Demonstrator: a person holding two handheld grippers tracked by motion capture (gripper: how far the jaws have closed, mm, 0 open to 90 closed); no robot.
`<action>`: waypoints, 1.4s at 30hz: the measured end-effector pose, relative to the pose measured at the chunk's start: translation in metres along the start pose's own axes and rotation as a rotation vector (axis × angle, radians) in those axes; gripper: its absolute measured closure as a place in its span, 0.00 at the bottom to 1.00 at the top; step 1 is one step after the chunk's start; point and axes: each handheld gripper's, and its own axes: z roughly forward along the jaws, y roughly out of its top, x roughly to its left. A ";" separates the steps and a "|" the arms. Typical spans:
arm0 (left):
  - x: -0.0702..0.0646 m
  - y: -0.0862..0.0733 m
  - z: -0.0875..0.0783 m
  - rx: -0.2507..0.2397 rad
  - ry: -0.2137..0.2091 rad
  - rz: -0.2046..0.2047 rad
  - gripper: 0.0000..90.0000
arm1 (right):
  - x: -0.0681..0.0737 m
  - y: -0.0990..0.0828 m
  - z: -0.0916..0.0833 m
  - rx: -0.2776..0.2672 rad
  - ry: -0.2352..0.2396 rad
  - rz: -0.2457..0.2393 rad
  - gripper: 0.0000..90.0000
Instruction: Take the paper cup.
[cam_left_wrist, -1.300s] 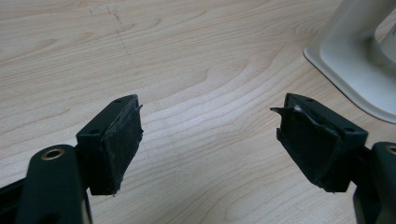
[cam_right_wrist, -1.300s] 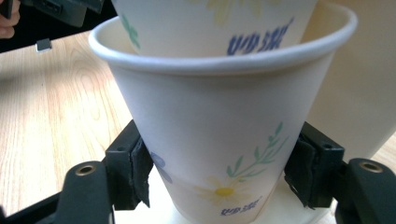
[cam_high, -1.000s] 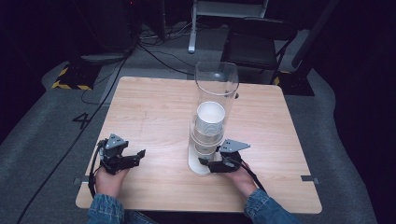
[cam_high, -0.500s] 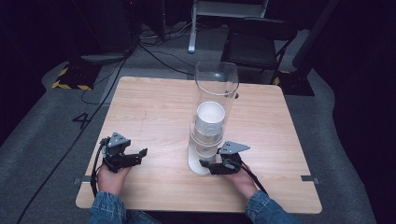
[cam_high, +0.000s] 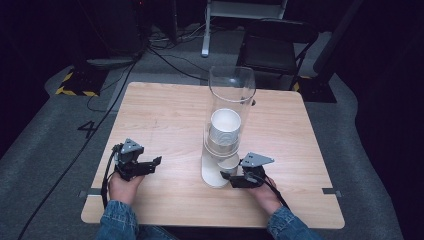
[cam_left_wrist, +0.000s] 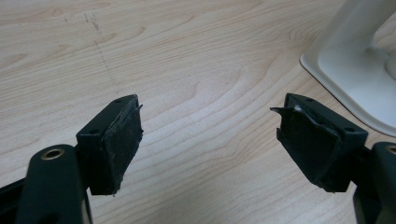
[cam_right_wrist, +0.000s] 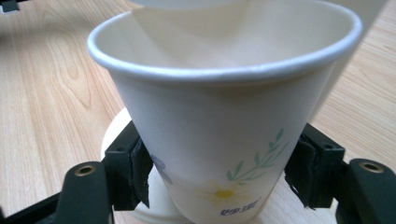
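Down at the near edge of the wooden tabletop (cam_high: 165, 115), the person's two hands each held a gripper. The left gripper (cam_high: 150, 164) lay well to the left of the clear tube (cam_high: 231, 100), its jaws spread wide over bare wood with nothing between them; in the left gripper view the white base (cam_left_wrist: 348, 65) showed off to the side, apart from the pads (cam_left_wrist: 122, 140).

The right gripper (cam_high: 230, 177) sat at the foot of the tube, against the white base. In the right gripper view its jaws stood on either side of a paper cup (cam_right_wrist: 224, 140), one pad (cam_right_wrist: 140, 172) touching the cup's wall low down and the other pad just at its opposite side, pinching it. The cup was upright, printed with a daisy and a green sprig, and stood on the white base (cam_right_wrist: 116, 135). From above, another white cup (cam_high: 225, 127) sat higher inside the tube.

A black chair (cam_high: 275, 47) and cables (cam_high: 165, 55) lay on the floor beyond the tabletop.
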 end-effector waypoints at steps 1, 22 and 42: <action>0.000 0.001 0.002 0.004 -0.002 0.003 0.24 | 0.000 -0.001 -0.001 0.003 -0.006 -0.004 0.35; -0.007 0.017 0.027 0.014 -0.035 0.030 0.24 | -0.015 -0.007 -0.039 -0.031 -0.087 0.018 0.35; -0.001 0.002 0.001 0.004 0.014 0.008 0.24 | -0.064 0.014 -0.071 -0.103 -0.182 0.118 0.35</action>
